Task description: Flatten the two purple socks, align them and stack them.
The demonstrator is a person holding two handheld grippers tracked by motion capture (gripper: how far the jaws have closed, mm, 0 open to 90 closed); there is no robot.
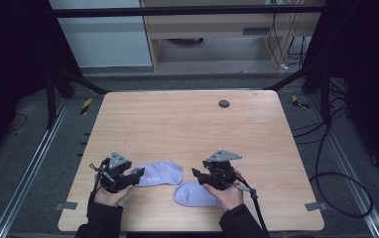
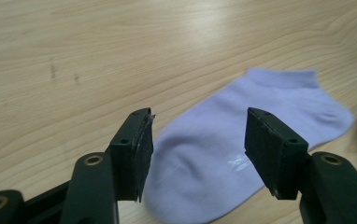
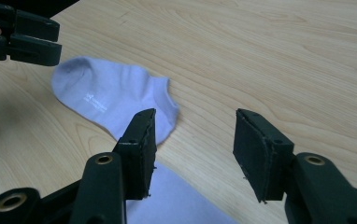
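- The square light-wood table (image 1: 187,124) carries everything you are working with; a small dark round disc (image 1: 223,103) sits in its top towards the far edge, right of the middle.
- Two pale lilac ankle socks lie flat near the table's near edge. The left lilac sock (image 1: 160,173) lies lengthwise along that edge, its toe towards your left hand and its cuff towards the middle; a small white print shows on it in the gripper views (image 2: 236,162).
- The right lilac sock (image 1: 192,194) lies a little closer to the near edge and just right of the first one, close beside it; whether the two touch I cannot tell.
- Your left gripper (image 1: 134,175) is over the toe end of the left sock. Its fingers (image 2: 137,154) stand wide apart with nothing pinched between them, the sock lying on the table beyond them.
- Your right gripper (image 1: 197,176) hovers at the right sock's far end. Its fingers (image 3: 141,151) are likewise spread and hold nothing; the right sock lies on the table beneath them.
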